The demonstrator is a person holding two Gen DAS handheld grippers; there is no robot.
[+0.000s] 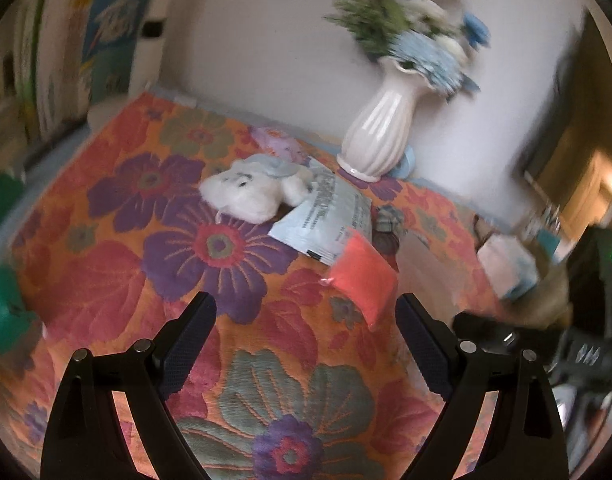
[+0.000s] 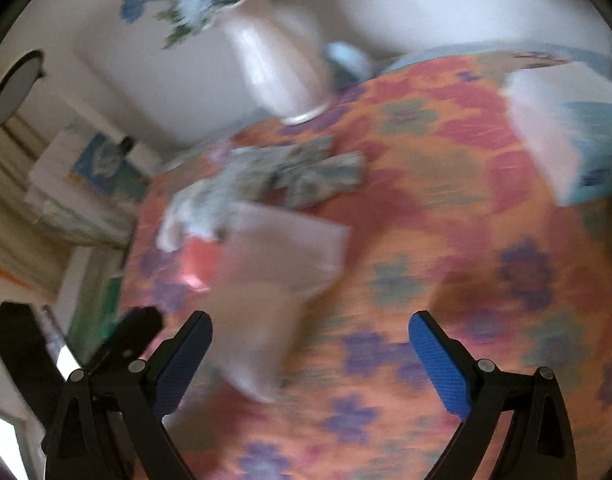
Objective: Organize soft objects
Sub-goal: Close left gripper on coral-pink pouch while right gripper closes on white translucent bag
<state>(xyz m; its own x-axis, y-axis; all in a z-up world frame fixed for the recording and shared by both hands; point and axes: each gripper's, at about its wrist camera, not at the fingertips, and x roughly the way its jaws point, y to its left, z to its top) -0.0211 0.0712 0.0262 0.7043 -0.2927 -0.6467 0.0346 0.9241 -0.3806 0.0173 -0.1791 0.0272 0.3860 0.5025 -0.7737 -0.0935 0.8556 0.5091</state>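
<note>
Soft things are scattered on the flowered cloth (image 1: pixel 106 240), so I judge the task is near its beginning: nothing looks gathered or stacked yet. In the left wrist view, the white plush toy (image 1: pixel 250 194) lies in the middle of the frame, touching a pale blue printed packet (image 1: pixel 326 216), and an orange pouch (image 1: pixel 364 276) leans on the packet's lower corner. Behind them, in the upper centre, stands a white ribbed vase (image 1: pixel 376 132) with blue flowers. The left gripper (image 1: pixel 306 316) is spread wide and holds nothing; it hovers short of the orange pouch. The right gripper (image 2: pixel 310 332) is also spread and empty. Its picture is much blurred, but a pale soft pouch (image 2: pixel 274 280) appears just beyond its left finger, and a folded patterned cloth (image 2: pixel 306 176) lies further up. All pieces remain to be sorted.
</note>
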